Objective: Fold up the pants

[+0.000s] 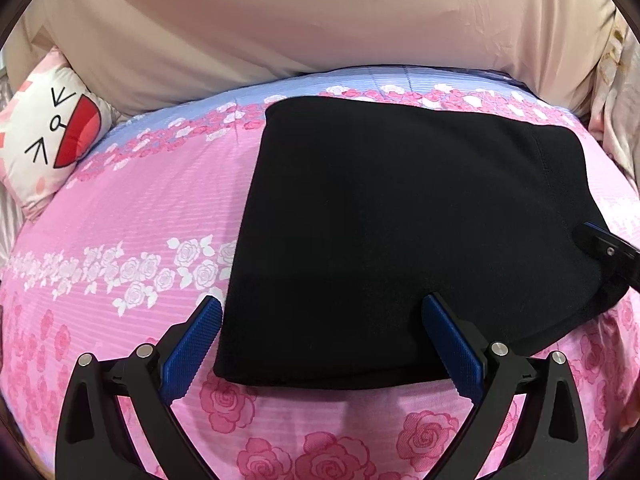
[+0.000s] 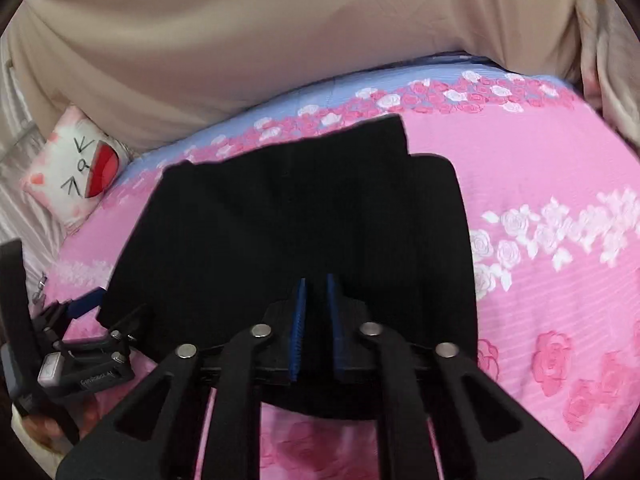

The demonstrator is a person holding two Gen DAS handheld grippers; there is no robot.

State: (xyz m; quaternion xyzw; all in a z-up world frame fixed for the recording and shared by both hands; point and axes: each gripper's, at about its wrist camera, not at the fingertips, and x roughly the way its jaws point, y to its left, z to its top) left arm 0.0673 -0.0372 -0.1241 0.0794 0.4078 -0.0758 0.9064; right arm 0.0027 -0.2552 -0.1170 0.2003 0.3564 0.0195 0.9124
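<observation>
The black pants [image 1: 392, 220] lie folded into a compact rectangle on the pink rose bedspread [image 1: 120, 208]. My left gripper [image 1: 324, 308] is open, its blue pads straddling the near left corner of the pants, just above the cloth. My right gripper [image 2: 318, 284] is nearly shut, its blue pads pinching the near edge of the pants [image 2: 304, 216]. The right gripper also shows at the right edge of the left wrist view [image 1: 604, 246], and the left gripper at the left of the right wrist view [image 2: 86, 304].
A white cartoon-face pillow [image 1: 44, 136] lies at the far left of the bed. A beige padded headboard [image 1: 280, 20] rises behind the bed. Pale curtain fabric [image 1: 618, 92] hangs at the far right.
</observation>
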